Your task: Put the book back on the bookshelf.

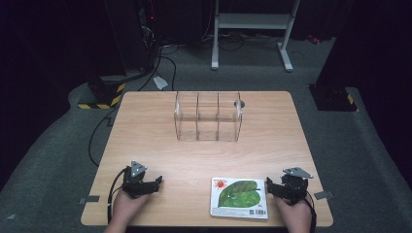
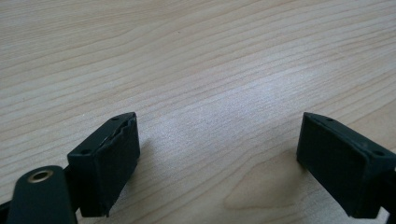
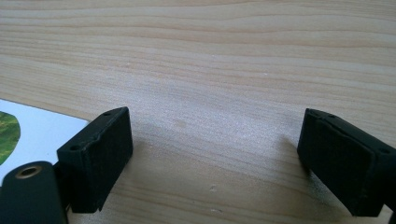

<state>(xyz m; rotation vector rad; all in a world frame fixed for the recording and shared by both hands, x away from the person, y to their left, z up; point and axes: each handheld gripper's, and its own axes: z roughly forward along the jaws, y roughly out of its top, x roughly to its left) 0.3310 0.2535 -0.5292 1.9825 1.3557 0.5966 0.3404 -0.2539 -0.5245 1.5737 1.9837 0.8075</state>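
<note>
Flat white packet with green leaf print [image 1: 239,197]: lying untouched at near right of pale wooden surface [image 1: 145,126], just left of right claw [image 1: 272,187]. Both claws wide, empty; left claw [image 1: 154,183] near left. Clear three-compartment box [image 1: 208,116] far, empty. Nothing begun.

A pale wooden table [image 1: 145,126] sits lit in a dark room. Toward its far middle stands a clear plastic organizer [image 1: 208,116], upright, split into three compartments side by side. A small round metal piece [image 1: 238,103] lies on the tabletop at the organizer's far right corner. Grey carpet [image 1: 58,155] surrounds the table. Beyond it, a white metal stand [image 1: 252,22], black cables [image 1: 165,60] trailing across the floor, and a yellow-and-black striped base [image 1: 99,99] off the far left corner.
</note>
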